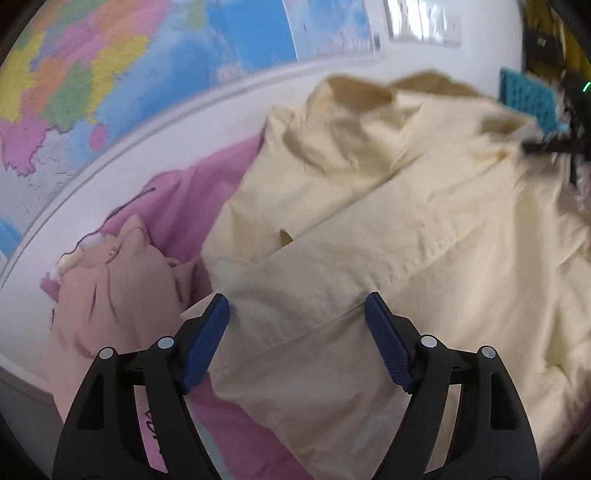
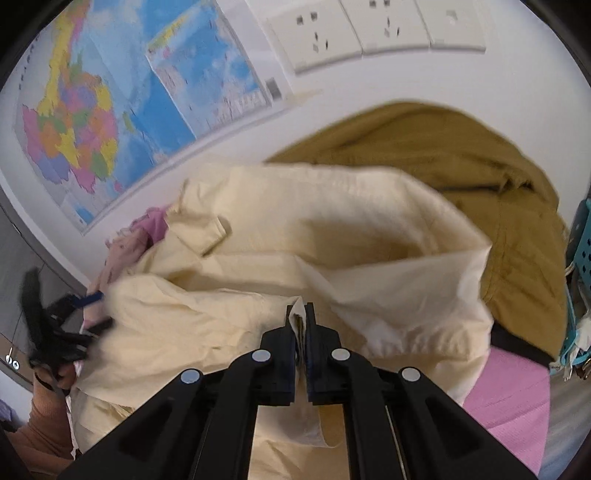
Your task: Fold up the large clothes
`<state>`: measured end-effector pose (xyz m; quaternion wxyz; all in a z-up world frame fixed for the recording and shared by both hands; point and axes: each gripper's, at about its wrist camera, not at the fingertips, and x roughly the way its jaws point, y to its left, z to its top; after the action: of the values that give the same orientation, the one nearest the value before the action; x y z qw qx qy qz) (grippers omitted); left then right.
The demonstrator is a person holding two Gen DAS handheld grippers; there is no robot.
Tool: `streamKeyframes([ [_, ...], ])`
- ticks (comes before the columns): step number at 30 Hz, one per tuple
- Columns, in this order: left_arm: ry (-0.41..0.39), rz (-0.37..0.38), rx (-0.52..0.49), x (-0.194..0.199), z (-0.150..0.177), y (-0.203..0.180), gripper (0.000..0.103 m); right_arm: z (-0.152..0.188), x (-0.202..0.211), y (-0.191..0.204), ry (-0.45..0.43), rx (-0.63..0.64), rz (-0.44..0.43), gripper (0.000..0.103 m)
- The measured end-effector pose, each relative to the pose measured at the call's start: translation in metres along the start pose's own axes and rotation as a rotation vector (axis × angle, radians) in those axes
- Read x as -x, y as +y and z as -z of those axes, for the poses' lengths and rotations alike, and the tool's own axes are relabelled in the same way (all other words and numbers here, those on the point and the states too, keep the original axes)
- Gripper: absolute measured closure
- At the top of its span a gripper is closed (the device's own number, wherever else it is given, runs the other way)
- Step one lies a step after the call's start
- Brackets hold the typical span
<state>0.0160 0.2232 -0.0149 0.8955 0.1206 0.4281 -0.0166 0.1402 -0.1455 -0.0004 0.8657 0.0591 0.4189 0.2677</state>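
Black-framed with blue pads, the left gripper (image 1: 297,306) stands wide apart over the near fold of a large pale-yellow cotton shirt (image 1: 388,229), its pads clear of the cloth and holding nothing. That shirt lies rumpled on a pink sheet (image 1: 207,192) that covers the surface, with a peach-coloured garment (image 1: 118,284) bunched just left of it. Beyond the sheet's far edge runs a bare white strip, then the white wall with a coloured map (image 1: 85,85).

In the right wrist view the right gripper (image 2: 301,314) is pinched tight on a doubled edge of the pale-yellow shirt (image 2: 295,229), which balloons up ahead of it. Only this view shows an olive-brown jacket (image 2: 480,177) heaped behind the shirt at the far right, white wall sockets (image 2: 369,33) above it, and bare pink sheet (image 2: 509,398) near right. A teal perforated basket (image 2: 580,258) crowds the right edge.
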Motion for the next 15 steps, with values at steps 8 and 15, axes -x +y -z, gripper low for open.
streamKeyframes([
  [8,0.052,-0.122,-0.059,-0.049,-0.013,-0.016,0.019,0.005,-0.018,-0.006,0.037,0.022,0.105,0.095],
  [15,-0.002,-0.059,0.019,-0.008,-0.002,0.006,0.018,0.009,0.008,0.008,-0.068,0.037,0.167,0.054],
])
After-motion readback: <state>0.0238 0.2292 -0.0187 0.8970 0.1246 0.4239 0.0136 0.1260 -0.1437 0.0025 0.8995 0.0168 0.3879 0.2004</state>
